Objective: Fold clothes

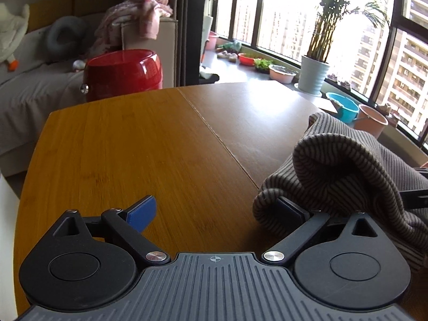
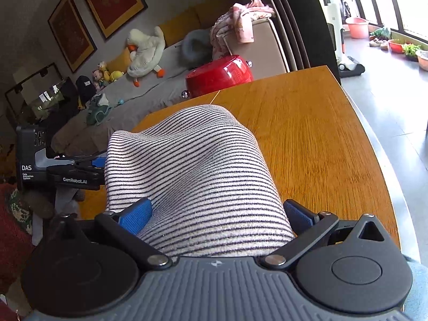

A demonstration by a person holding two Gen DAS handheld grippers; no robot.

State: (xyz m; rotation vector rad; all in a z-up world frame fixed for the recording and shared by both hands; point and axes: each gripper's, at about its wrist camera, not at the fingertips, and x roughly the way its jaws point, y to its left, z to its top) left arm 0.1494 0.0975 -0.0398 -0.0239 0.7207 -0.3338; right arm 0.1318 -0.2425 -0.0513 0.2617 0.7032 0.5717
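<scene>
**Q:** Where is the garment, and what is the status of each gripper?

**A:** The striped garment (image 2: 198,176) lies bunched on the wooden table (image 1: 139,147), toward my right side. In the left wrist view, my left gripper (image 1: 216,211) has its jaws spread wide. Nothing is between them but bare table. The cloth drapes over the outside of the right-hand pad (image 1: 290,210) without being pinched. In the right wrist view, my right gripper (image 2: 216,214) also has its jaws well apart, with a thick roll of the cloth filling the gap. Both blue pads sit against the cloth's sides. I cannot tell whether they press on it or merely flank it.

**Q:** How far along is the fold?

**A:** My judgement: early or mid-way. The cloth is a rounded hump, not a flat rectangle. No crisp edge or squared corner is visible in either view. Some doubling of the fabric appears at the near end, but I cannot say if that is a deliberate fold.

**Q:** What remains?

**A:** Likely steps:
1. Flatten the hump onto the table.
2. Locate an edge for my left gripper to take.
3. Bring the halves together and smooth them.

The pink clothes (image 2: 240,21) heaped on the beige box behind the table may be further work; that is uncertain.
</scene>
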